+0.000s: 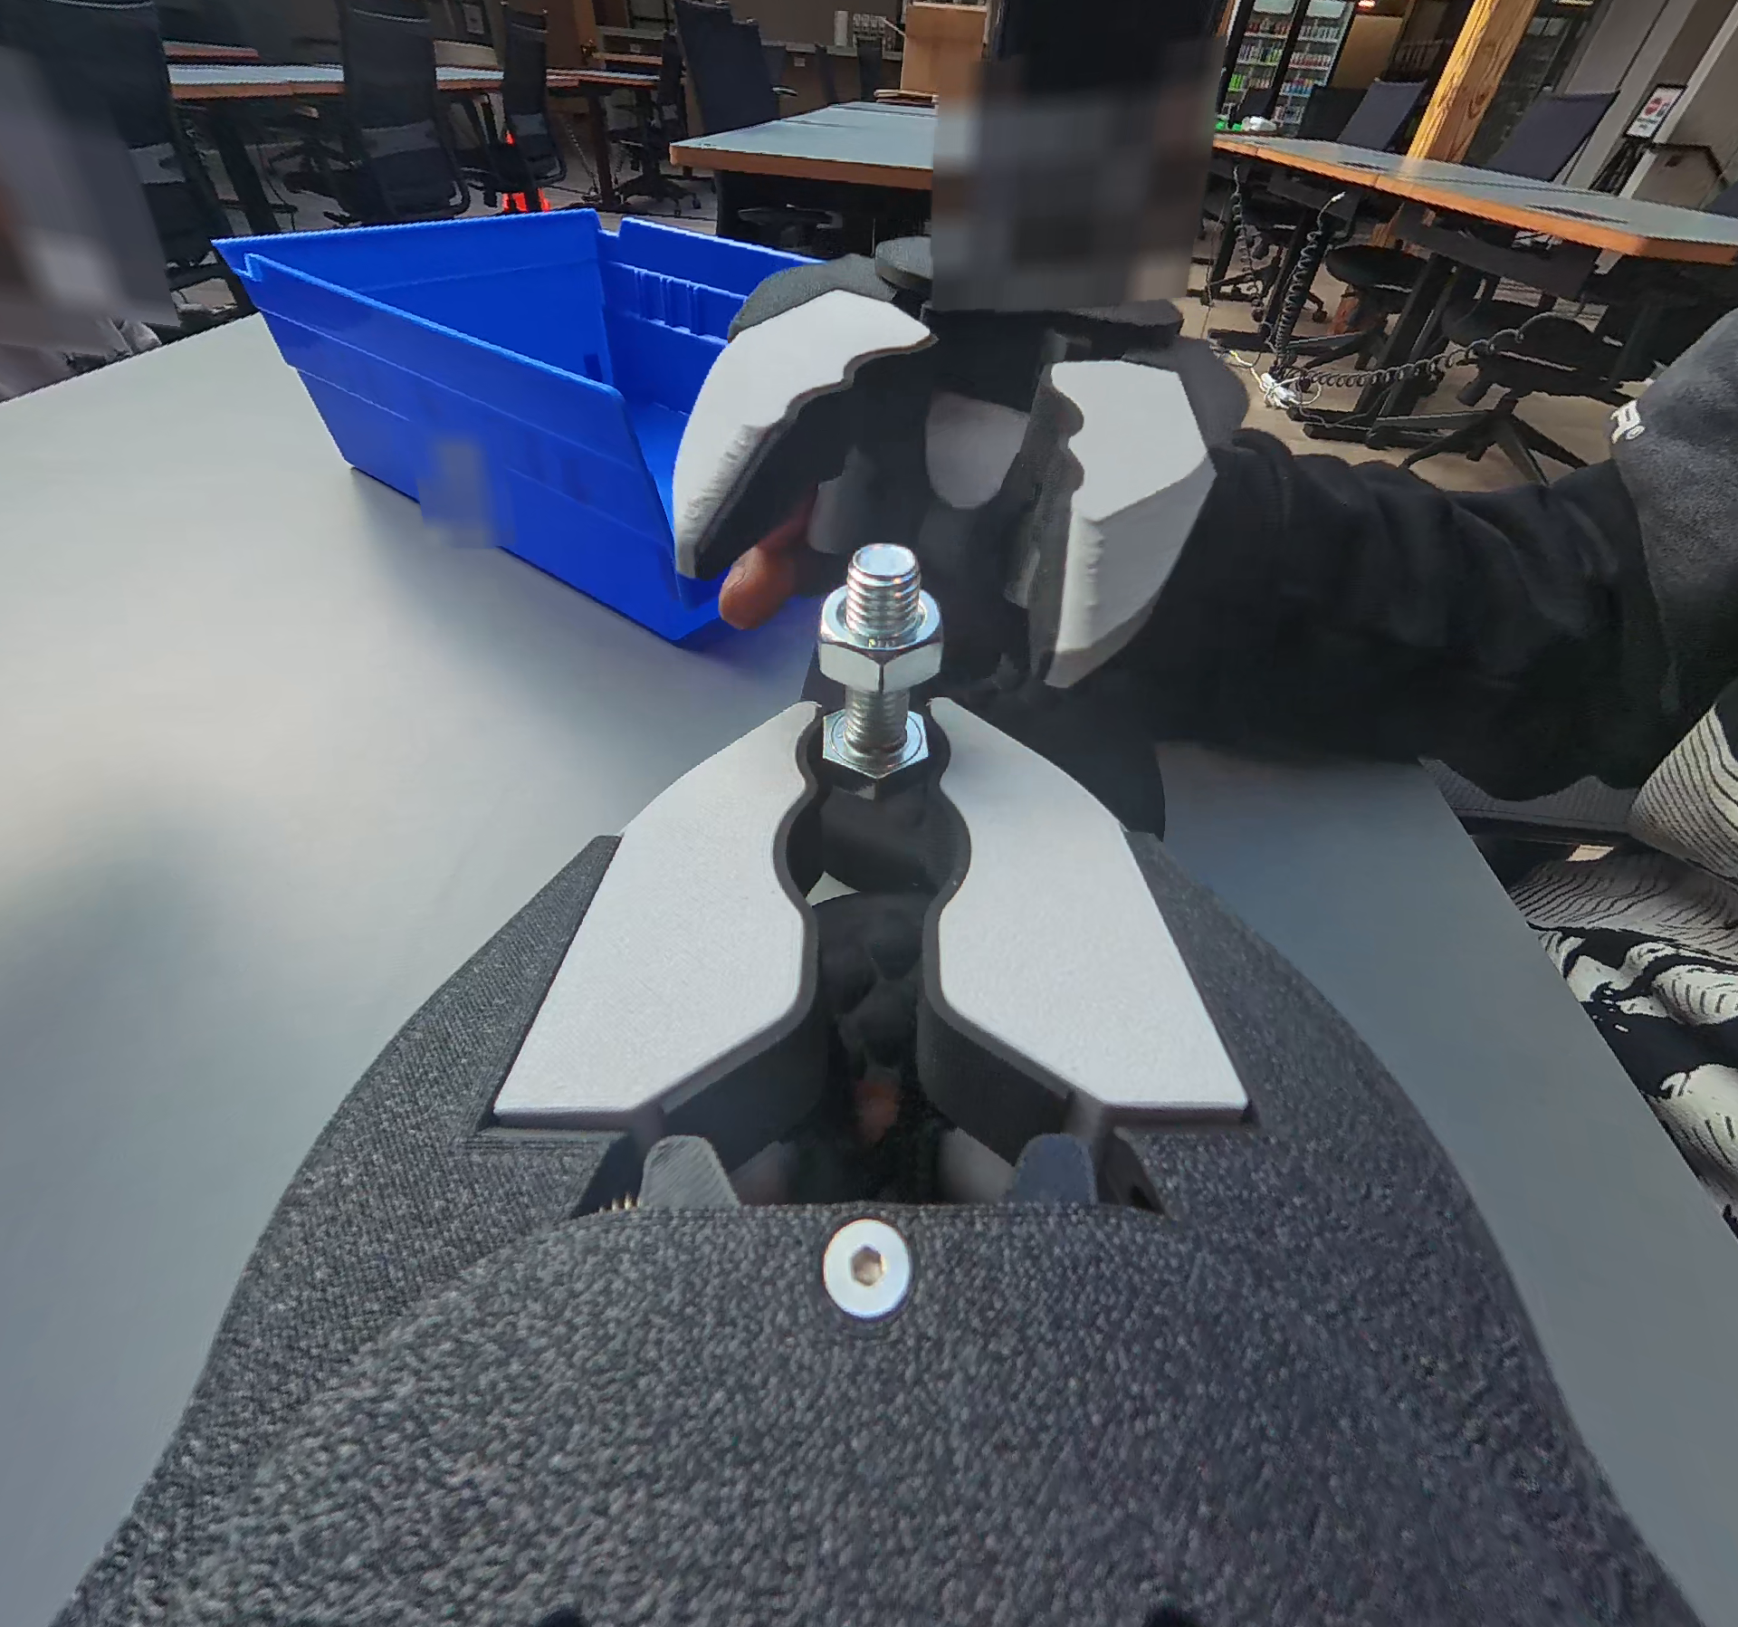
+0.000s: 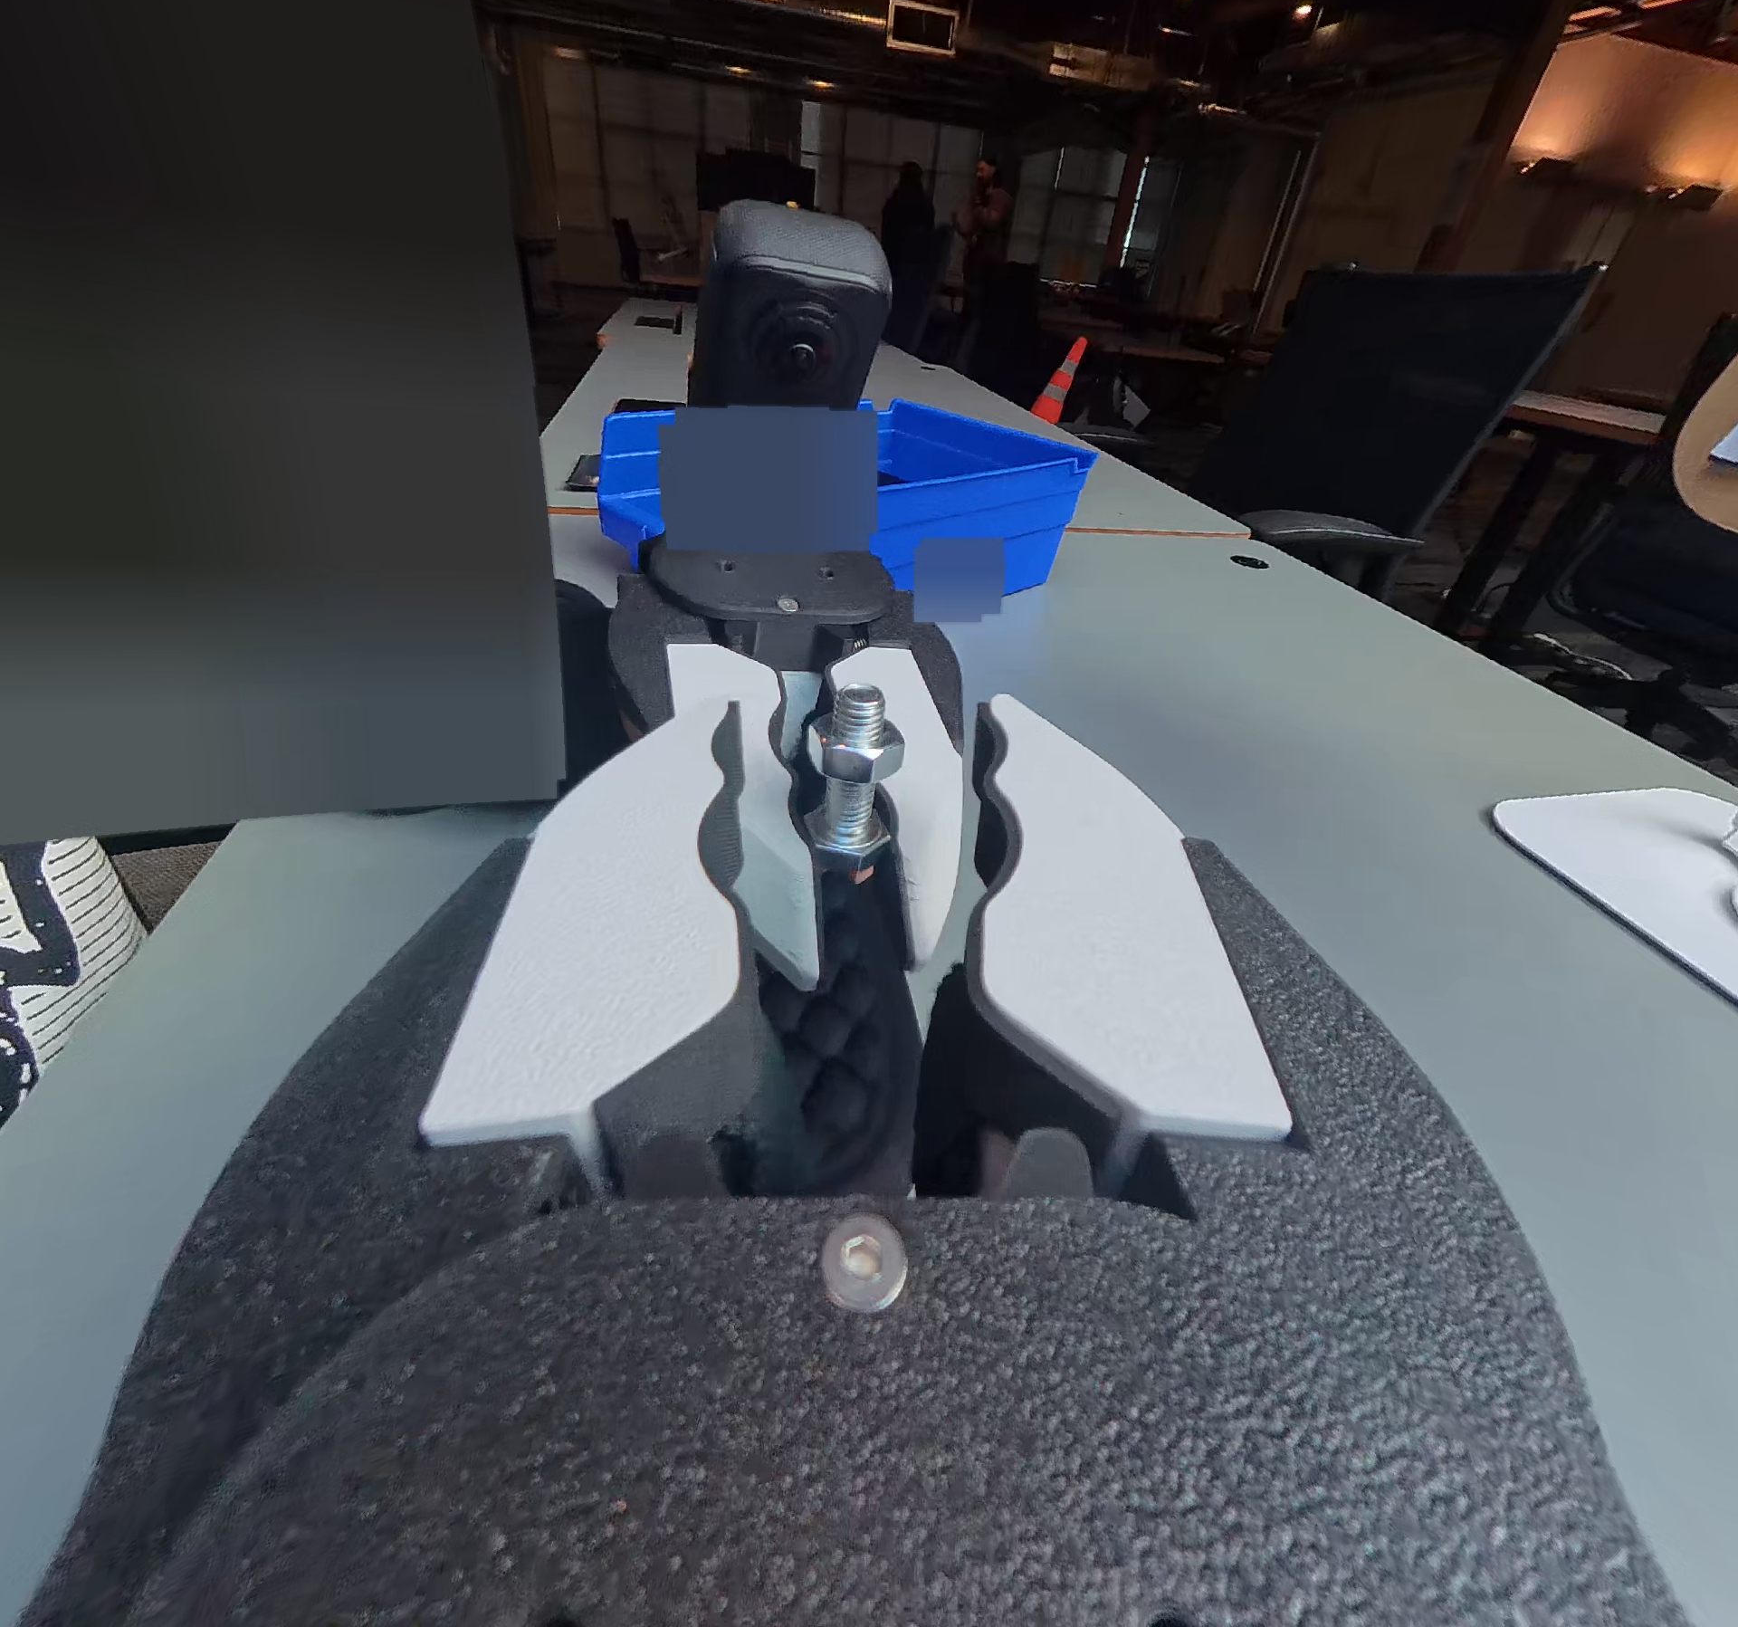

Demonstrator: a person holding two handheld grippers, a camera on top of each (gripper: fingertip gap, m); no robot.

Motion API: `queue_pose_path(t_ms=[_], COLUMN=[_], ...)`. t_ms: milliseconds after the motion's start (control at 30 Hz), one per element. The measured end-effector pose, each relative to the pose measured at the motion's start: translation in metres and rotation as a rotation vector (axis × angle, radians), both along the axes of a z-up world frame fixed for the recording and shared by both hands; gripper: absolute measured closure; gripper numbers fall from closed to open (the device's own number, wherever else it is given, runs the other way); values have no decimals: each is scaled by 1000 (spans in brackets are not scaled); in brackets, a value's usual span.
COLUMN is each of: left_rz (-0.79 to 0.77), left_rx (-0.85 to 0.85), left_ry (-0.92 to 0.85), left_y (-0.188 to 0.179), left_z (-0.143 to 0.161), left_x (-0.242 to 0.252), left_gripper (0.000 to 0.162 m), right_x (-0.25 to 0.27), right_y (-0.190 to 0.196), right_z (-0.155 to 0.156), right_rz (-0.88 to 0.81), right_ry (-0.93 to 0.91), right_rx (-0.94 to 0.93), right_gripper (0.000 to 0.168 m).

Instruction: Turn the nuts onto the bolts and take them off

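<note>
Left tongs (image 1: 870, 716) of mine are clamped on the bolt (image 1: 879, 641): their two grey fingers (image 1: 696, 905) close round its lower end at the tips, where a hex collar sits in the notch between them. That bolt stands upright out of the grip, threaded end up, with a nut (image 1: 880, 641) partway along its thread, apart from the lower collar. Off to the left and beyond these tips a blue bin (image 1: 489, 387) sits on the grey table (image 1: 235, 688), its open end turned toward me. Straight ahead, just past the bolt's top, my right tongs (image 1: 940, 528) face back at me, held by a hand in a black glove (image 1: 1364, 604); their fingers stand spread and touch neither bolt nor nut.

From my right tongs (image 2: 858, 716), the view is the mirror of that. Their own grey fingers (image 2: 611, 923) are parted wide, one on each side of the left tongs' tips (image 2: 785, 876), and they hold nothing. Between them the bolt (image 2: 851, 792) rises, the nut (image 2: 854, 749) near its upper end. Behind sits the left tongs' black camera (image 2: 799, 312), and past it the blue bin (image 2: 978, 491). Far right of my tips a white pad (image 2: 1618, 867) lies flat on the table (image 2: 1270, 688).
</note>
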State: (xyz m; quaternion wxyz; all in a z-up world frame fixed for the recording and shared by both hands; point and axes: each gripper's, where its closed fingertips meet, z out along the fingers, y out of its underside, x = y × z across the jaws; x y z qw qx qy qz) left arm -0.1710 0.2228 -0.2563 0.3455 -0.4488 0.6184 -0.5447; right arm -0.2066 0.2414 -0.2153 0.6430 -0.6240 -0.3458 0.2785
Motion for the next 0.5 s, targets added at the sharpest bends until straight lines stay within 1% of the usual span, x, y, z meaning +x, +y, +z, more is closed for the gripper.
queue_pose_path(t_ms=[100, 200, 367, 500], left_rz=[-7, -6, 5, 11], left_rx=[5, 1, -6, -18], left_ry=[4, 6, 2, -4], left_y=[-1, -1, 1, 3], left_z=[-1, -1, 0, 1], left_x=[0, 0, 0, 0], left_gripper=[145, 145, 145, 145], right_x=[-11, -16, -11, 1], right_y=[0, -2, -2, -2], right_z=[-6, -9, -7, -5], right_rz=[27, 47, 34, 5], right_ry=[-11, -24, -26, -44], right_rx=[-18, -17, -14, -17], right_gripper=[116, 118, 129, 143])
